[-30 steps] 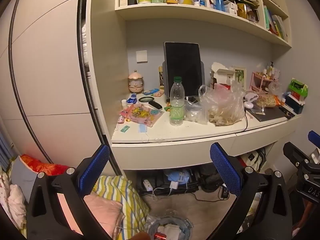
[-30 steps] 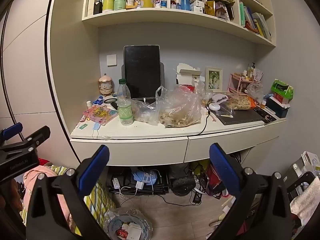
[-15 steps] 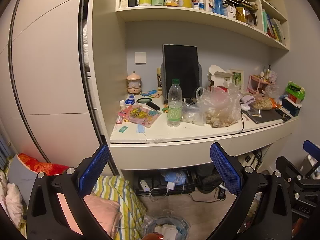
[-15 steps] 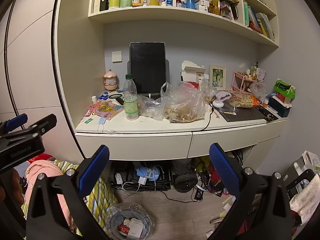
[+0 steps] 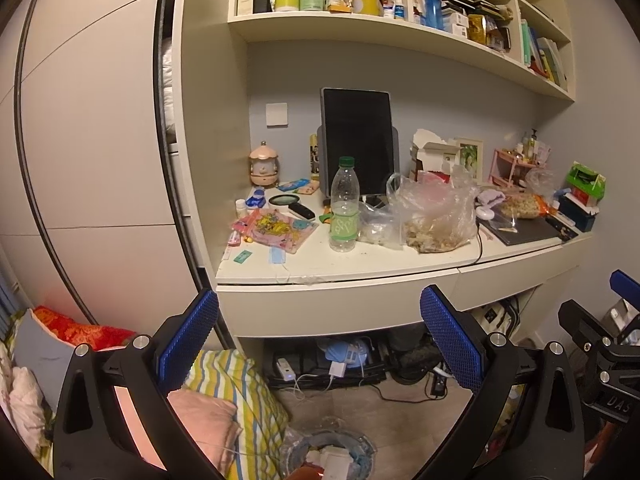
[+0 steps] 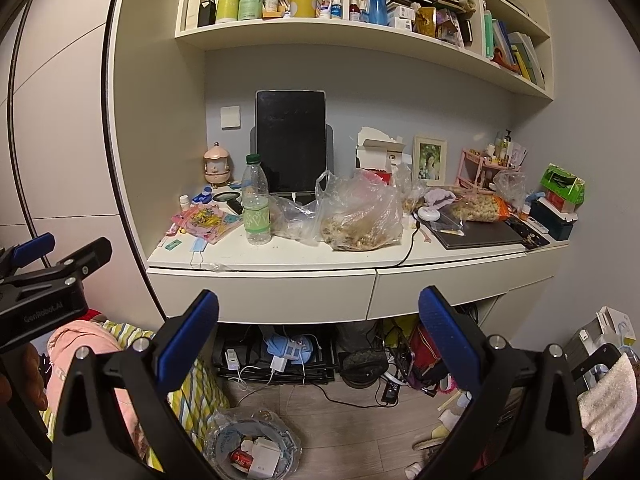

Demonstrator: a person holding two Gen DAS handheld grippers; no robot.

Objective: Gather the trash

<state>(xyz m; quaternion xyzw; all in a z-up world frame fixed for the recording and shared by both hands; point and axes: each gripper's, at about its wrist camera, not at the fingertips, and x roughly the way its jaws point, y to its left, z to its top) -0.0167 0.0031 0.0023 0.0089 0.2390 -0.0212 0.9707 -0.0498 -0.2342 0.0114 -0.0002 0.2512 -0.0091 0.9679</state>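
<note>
A cluttered white desk (image 5: pixel 360 268) (image 6: pixel 320 260) holds an empty clear plastic bottle with a green cap (image 5: pixel 344 204) (image 6: pixel 256 200), crumpled clear plastic bags of scraps (image 5: pixel 436 216) (image 6: pixel 360 216) and a blue face mask (image 5: pixel 276 258) (image 6: pixel 198 248) near the front edge. A bag-lined trash bin (image 5: pixel 328 456) (image 6: pixel 252 448) with rubbish in it stands on the floor below. My left gripper (image 5: pixel 320 336) and right gripper (image 6: pixel 320 336) are both open and empty, held in front of the desk and well short of it.
A dark tablet (image 5: pixel 356 140) stands behind the bottle. A laptop (image 6: pixel 480 234) and a bag of snacks (image 6: pixel 476 208) lie at the right. Shelves (image 6: pixel 360 28) above are packed. Bedding (image 5: pixel 224 392) lies at the left, cables and bags (image 6: pixel 380 364) under the desk.
Both views have drifted: the left gripper has backed off slightly from the desk, and the right gripper has shifted so the desk sits further right in its view. Both jaws stay open.
</note>
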